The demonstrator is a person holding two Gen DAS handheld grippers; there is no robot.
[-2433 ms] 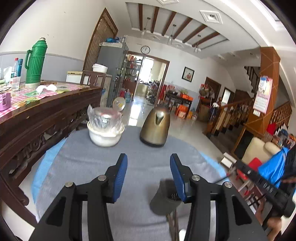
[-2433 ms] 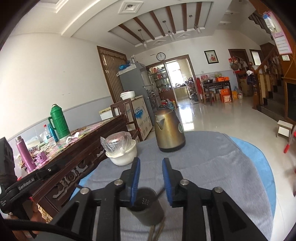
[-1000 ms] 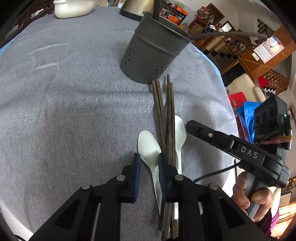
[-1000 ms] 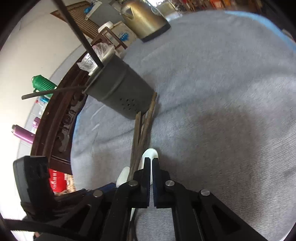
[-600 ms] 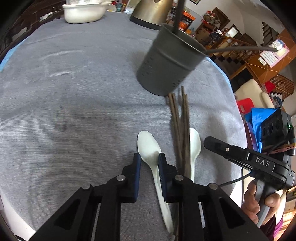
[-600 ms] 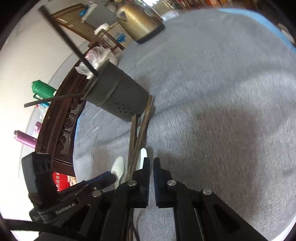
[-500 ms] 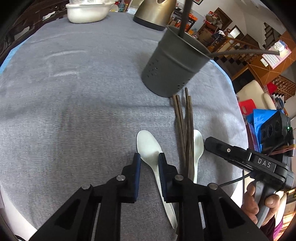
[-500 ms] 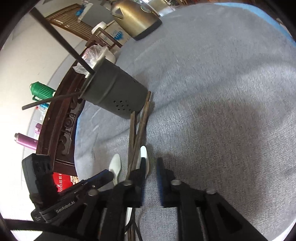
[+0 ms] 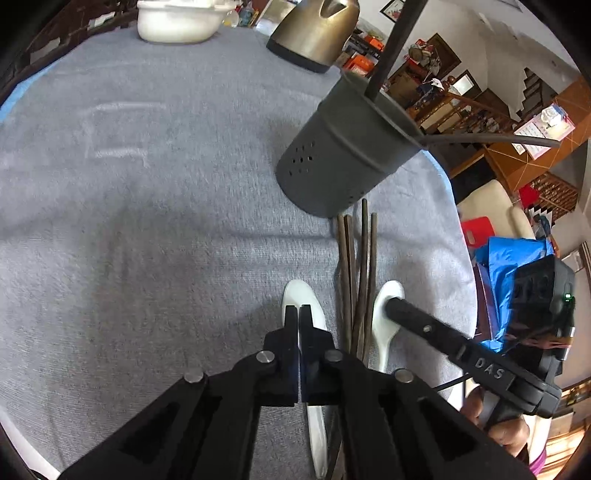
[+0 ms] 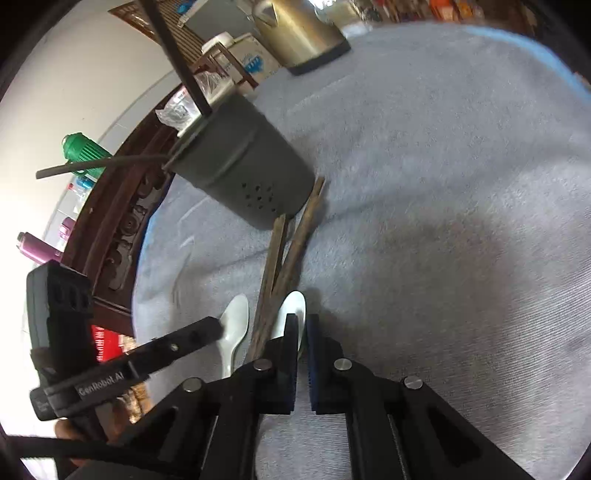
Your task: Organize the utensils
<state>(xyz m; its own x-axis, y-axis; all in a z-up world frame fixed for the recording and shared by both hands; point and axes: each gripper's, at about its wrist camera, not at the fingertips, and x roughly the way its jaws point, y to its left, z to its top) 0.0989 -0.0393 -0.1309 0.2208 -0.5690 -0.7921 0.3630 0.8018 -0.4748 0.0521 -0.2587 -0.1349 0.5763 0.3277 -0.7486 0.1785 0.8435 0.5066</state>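
Grey cloth across the round table, filling most of both frames. Dark perforated utensil holder right of centre in the left wrist view, two dark sticks poking out of its top. Brown chopsticks flat on the cloth just below the holder, flanked by two white spoons. Left gripper at lower centre, jaws pressed together over the left spoon; whether actually pinching it, cannot tell. Right gripper at lower centre of its own view, jaws nearly together with a narrow gap, poised over the right spoon. Gold kettle and white bowl along the top edge.
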